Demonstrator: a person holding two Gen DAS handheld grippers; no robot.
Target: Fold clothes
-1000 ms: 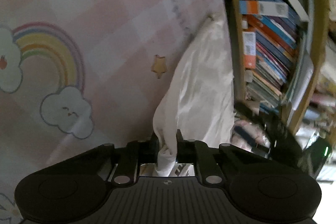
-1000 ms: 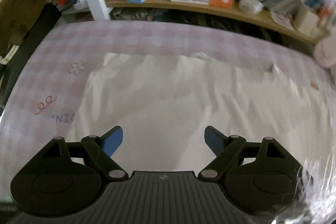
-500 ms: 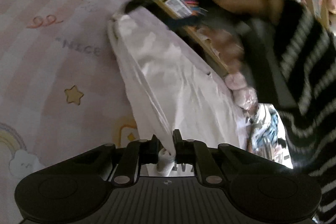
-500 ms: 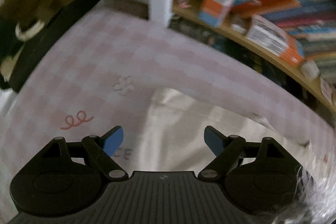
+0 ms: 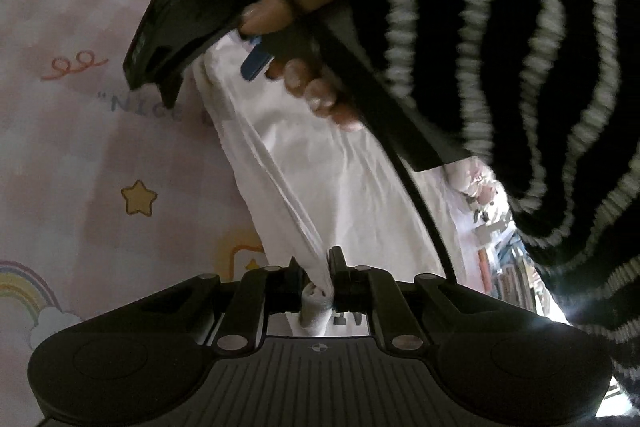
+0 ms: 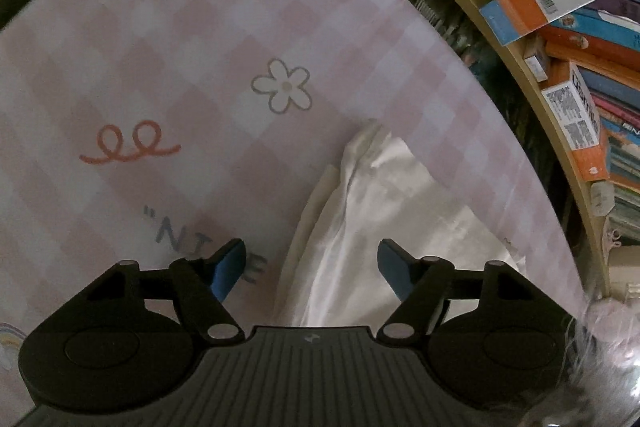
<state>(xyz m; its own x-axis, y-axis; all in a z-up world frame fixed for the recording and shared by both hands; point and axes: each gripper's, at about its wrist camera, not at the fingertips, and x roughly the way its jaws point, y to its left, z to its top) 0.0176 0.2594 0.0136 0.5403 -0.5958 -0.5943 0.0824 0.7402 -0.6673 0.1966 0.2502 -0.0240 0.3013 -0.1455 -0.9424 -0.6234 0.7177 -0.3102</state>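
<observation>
Sleeve: your sleeve is black knit with thin white stripes.
Claws: your left claw is black; your right claw has blue pads.

Home room, pink checked play mat, crowded bookshelf

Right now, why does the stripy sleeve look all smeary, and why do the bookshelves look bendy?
Left wrist view: the striped sleeve is smeared by motion blur, while the white cloth pinched in the left gripper stays sharp. Right wrist view: the fisheye lens curves the bookshelf and the pink mat; the light is dim, and the picture's far corners go dark.
</observation>
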